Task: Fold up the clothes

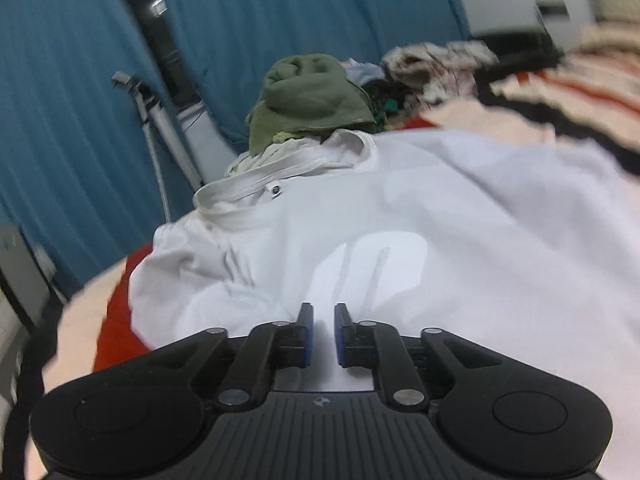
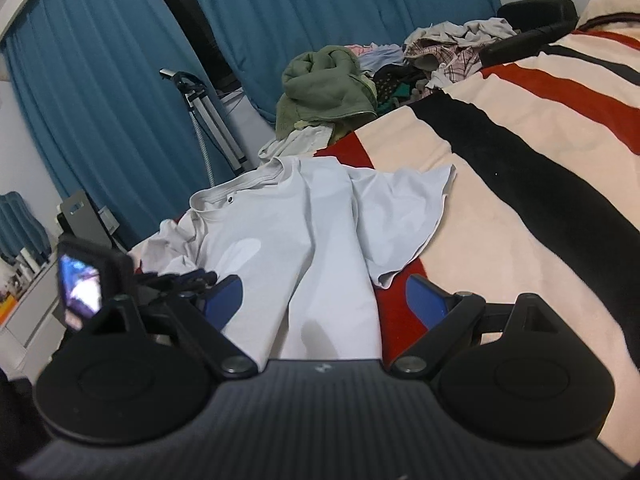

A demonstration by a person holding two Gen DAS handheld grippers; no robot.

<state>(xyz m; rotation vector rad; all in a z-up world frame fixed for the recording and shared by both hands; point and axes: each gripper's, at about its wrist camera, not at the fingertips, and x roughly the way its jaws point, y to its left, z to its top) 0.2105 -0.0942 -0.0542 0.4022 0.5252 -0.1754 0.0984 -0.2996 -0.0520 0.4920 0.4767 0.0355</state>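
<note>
No text can be read; the white T-shirt [image 1: 400,216] bears only a faint, illegible pale print.

Blue curtains [image 2: 280,12] behind striped bed [image 2: 560,160]

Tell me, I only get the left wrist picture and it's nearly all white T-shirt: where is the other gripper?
Observer: The right gripper is wide open, one finger on either side of the white T-shirt's lower part.
Operator: Is the shirt lying flat?
Observer: Not quite. One sleeve is spread out on the striped blanket, and the opposite side is crumpled.
Operator: Can you see my gripper from there?
Observer: Yes. The left gripper is by that crumpled side, too blurred to judge its grip.
</note>
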